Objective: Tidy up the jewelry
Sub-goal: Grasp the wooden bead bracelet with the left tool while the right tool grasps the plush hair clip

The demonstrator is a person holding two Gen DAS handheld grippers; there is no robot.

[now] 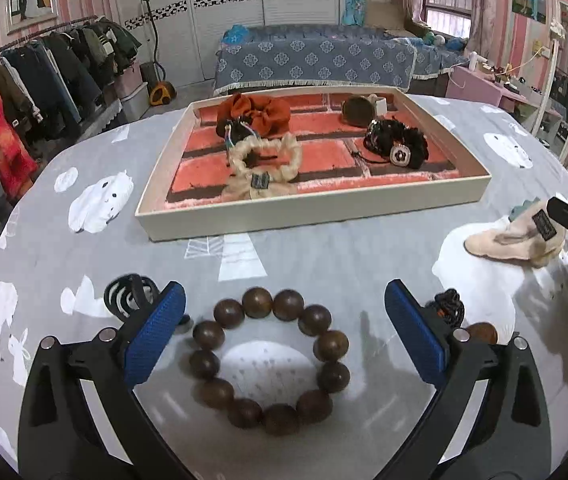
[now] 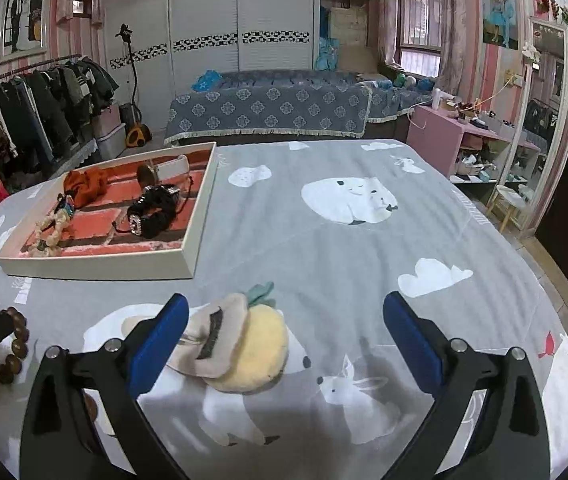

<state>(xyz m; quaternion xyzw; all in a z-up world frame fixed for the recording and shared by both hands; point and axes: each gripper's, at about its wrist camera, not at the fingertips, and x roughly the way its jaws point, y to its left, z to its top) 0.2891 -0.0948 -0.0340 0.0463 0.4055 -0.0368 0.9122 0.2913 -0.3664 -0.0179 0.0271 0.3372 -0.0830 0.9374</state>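
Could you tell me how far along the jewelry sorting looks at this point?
Partly done. The tray already holds an orange scrunchie, a cream scrunchie and a black scrunchie. Nothing is gripped: the open left gripper brackets the wooden bead bracelet, and the open right gripper sits around the plush hair piece. Both remain on the table, plus a black clip.

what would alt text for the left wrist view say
An open left tool hovers with its blue pads either side of a dark brown wooden bead bracelet lying on a grey animal-print tablecloth. Beyond it sits a shallow cream tray with a red brick-pattern lining, holding scrunchies and hair ties. A beige plush hair accessory lies at right.
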